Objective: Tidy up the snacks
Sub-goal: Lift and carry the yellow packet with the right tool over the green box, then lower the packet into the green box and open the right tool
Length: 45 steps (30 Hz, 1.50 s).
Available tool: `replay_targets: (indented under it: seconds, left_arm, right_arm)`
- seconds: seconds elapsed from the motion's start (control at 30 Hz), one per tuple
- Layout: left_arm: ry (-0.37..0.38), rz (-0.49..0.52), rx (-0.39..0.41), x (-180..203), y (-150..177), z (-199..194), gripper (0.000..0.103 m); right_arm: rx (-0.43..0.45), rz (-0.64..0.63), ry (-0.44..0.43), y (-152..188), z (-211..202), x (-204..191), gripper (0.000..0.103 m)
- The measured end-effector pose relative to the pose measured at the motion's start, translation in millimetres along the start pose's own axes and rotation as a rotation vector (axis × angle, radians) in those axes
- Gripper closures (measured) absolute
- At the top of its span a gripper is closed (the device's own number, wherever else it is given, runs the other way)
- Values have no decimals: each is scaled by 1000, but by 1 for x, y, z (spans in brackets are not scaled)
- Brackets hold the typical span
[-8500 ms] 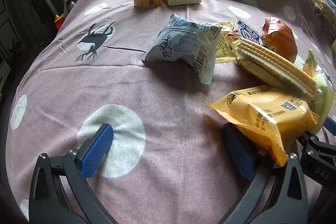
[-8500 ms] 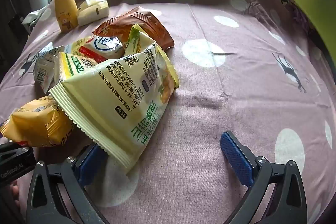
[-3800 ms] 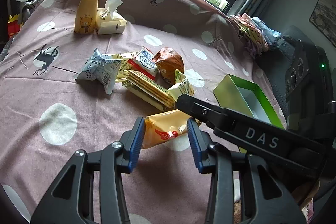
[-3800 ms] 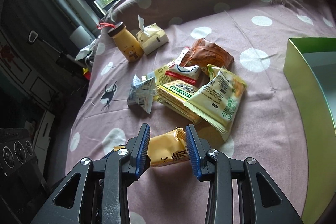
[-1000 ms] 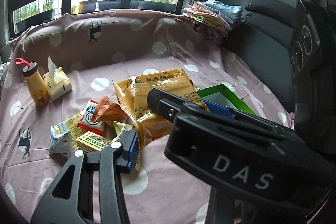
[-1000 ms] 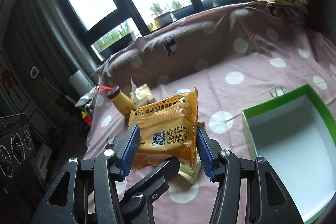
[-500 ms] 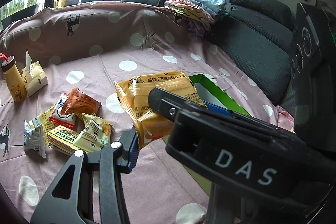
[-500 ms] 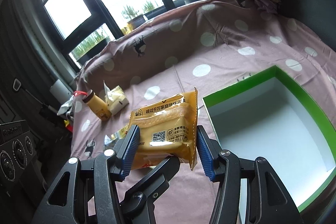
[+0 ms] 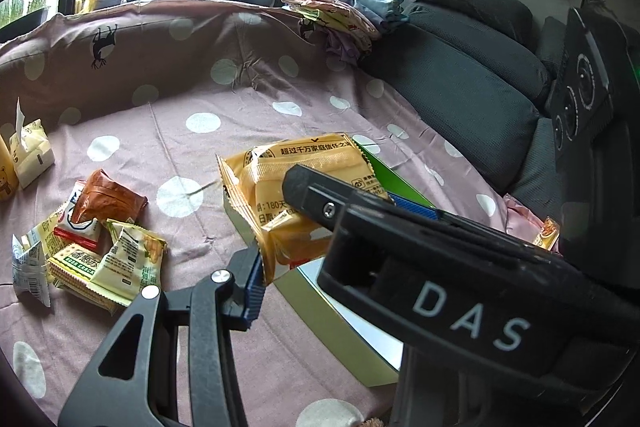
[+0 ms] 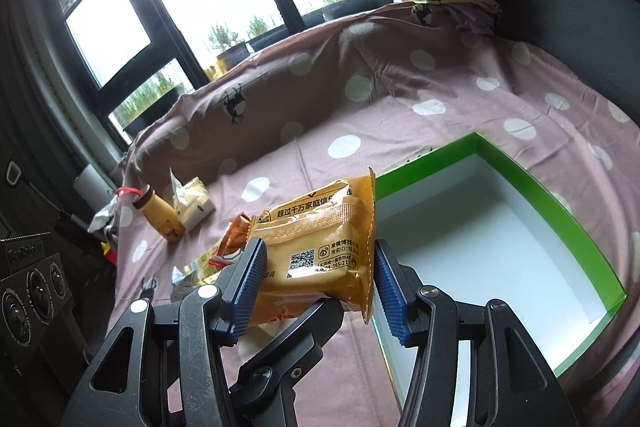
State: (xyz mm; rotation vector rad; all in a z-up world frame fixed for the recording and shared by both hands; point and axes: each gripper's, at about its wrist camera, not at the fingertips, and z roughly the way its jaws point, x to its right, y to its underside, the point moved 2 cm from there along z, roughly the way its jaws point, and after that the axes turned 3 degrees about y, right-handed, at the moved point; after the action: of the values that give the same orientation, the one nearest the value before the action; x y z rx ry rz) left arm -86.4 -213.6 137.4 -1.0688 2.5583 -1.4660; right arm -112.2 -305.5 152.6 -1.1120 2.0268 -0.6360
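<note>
An orange-yellow snack packet (image 9: 296, 187) (image 10: 320, 243) is held in the air by both grippers at once. My left gripper (image 9: 320, 247) is shut on it; its right finger is hidden behind the right gripper's black body. My right gripper (image 10: 316, 279) is shut on the packet between its blue pads. The packet hangs above the near left edge of an open green box with a white inside (image 10: 492, 227), which also shows in the left wrist view (image 9: 384, 179). A pile of other snack packets (image 9: 92, 247) lies on the pink dotted sheet to the left.
A yellow bear bottle (image 10: 158, 213) and a tissue pack (image 10: 194, 207) stand at the far left. Folded clothes (image 9: 344, 11) lie on a grey sofa (image 9: 472, 67) at the right. A small orange packet (image 9: 548, 233) lies beyond the box.
Both grippers have carried the packet further right, from over the sheet to over the box's near left edge. The snack pile has fallen further behind to the left.
</note>
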Motion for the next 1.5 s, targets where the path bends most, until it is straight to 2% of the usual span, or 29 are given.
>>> replay_targets:
  seconds: [0.63, 0.97, 1.1, 1.17, 1.5]
  left_arm:
    - [42, 44, -160, 29, -2, 62, 63]
    - [86, 16, -255, 33, 3, 93, 63]
    - [122, 13, -267, 36, 4, 96, 74]
    - [115, 13, -273, 36, 5, 98, 74]
    - [81, -11, -314, 27, 11, 110, 72]
  right_arm:
    - [-46, 150, 45, -3, 15, 67, 47]
    - [-94, 228, 101, 1, 28, 97, 47]
    - [-104, 249, 85, 2, 31, 103, 47]
    - [-105, 253, 75, 2, 32, 104, 47]
    - [-142, 258, 128, 6, 43, 109, 47]
